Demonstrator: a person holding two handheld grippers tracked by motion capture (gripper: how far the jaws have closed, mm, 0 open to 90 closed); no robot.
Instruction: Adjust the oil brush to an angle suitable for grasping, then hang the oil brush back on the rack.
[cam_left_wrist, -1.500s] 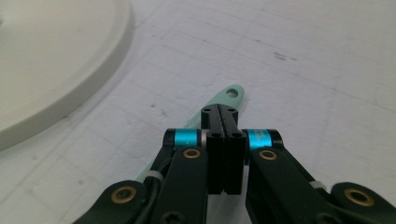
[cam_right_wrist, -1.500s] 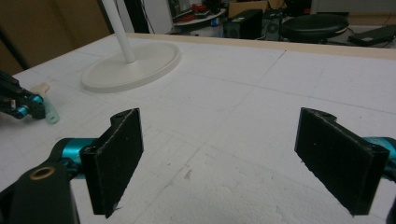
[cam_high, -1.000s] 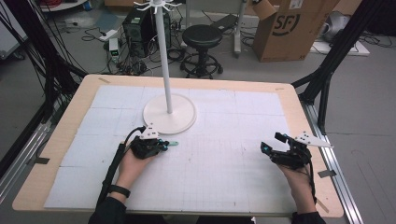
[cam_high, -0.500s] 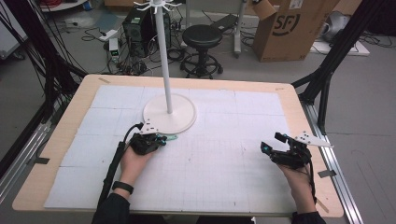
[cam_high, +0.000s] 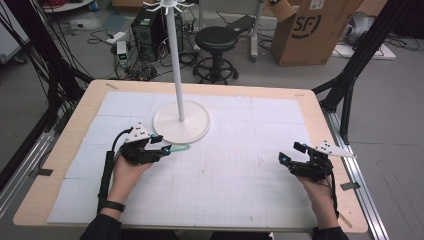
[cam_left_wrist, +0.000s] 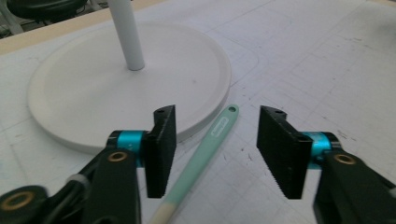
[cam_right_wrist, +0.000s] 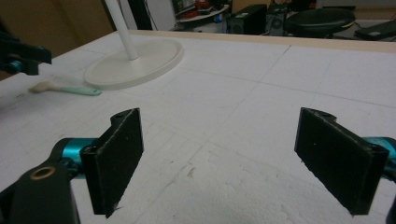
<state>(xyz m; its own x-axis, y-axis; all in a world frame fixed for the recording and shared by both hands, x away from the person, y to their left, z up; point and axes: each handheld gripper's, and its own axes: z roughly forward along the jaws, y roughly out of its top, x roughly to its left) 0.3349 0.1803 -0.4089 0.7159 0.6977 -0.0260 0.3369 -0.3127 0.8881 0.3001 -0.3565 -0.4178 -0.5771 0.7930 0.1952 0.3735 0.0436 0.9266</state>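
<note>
A mint-green tool with a pale end (cam_left_wrist: 205, 154) lies flat on the white mat, against the rim of the white stand's round base (cam_left_wrist: 116, 84). My left gripper (cam_left_wrist: 215, 147) is open, one jaw on each side of the tool's handle, neither touching it. In the high view the tool (cam_high: 178, 148) pokes out ahead of the left gripper (cam_high: 162, 149), just in front of the base (cam_high: 181, 122). At the table's right side my right gripper (cam_high: 286, 157) is open with nothing between its jaws (cam_right_wrist: 219, 154). The right gripper view shows the tool (cam_right_wrist: 70, 88) far off.
The stand's white pole (cam_high: 175, 60) rises from the base to hooks at the top. A wooden table border (cam_high: 310, 105) frames the mat. Beyond the table are a black stool (cam_high: 216, 40) and a cardboard box (cam_high: 305, 30).
The left hand and its gripper have edged slightly toward the stand's base. The right gripper has stayed where it was.
</note>
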